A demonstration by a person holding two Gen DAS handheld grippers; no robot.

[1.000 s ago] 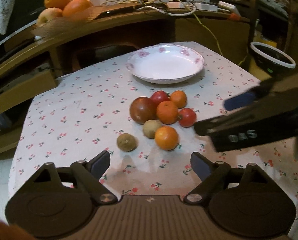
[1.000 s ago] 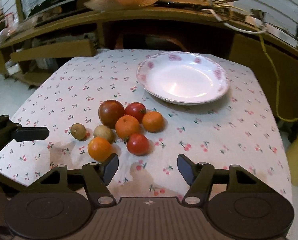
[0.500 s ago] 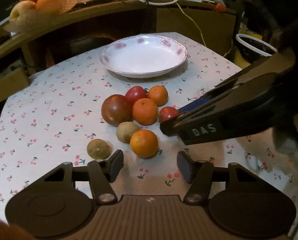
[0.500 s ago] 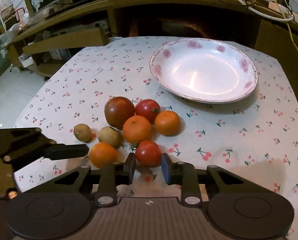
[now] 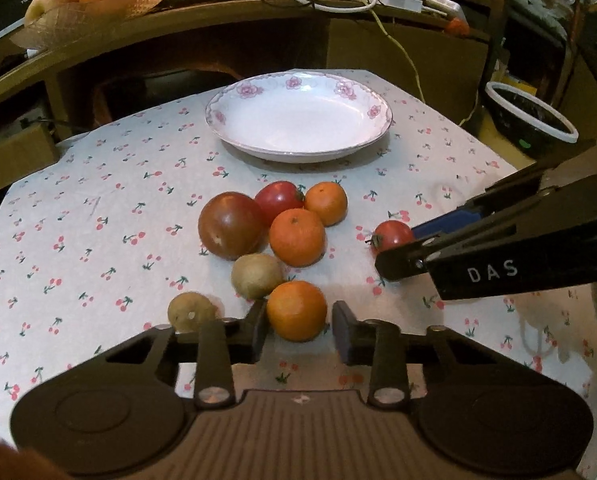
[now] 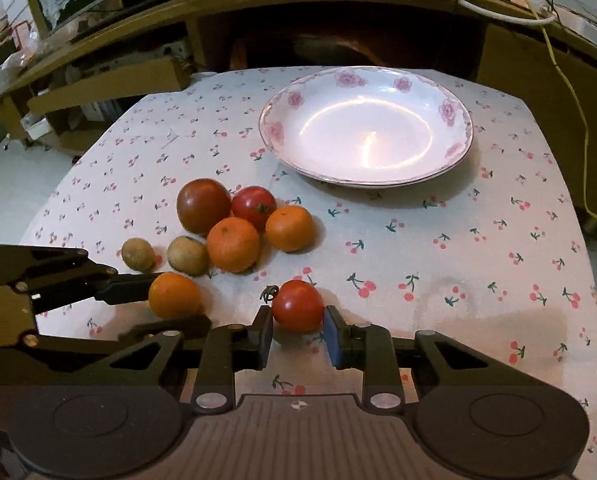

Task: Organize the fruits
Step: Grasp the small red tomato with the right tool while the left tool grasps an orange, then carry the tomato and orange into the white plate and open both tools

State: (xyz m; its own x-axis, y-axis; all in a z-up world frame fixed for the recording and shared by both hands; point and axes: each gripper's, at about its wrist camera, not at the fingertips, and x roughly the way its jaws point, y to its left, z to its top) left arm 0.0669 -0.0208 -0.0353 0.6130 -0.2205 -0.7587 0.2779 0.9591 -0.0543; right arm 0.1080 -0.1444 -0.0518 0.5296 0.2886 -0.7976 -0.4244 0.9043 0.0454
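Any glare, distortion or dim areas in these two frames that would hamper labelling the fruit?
Right wrist view: a bright reflection streaks the plate; the table edges bow from the fisheye; the tomato at the right tool is sharp. Left wrist view: warm light, dark corners, curved shelf; the orange between the left tool's fingers reads clearly.

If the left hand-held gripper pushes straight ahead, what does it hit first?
The near orange, already between the left hand-held gripper fingers. Beyond it, probably the brownish fruit; depth is unclear.

Red tomato [image 6: 297,305] apart from clustered fruits [image 6: 234,236]; plate [image 6: 456,152] empty.
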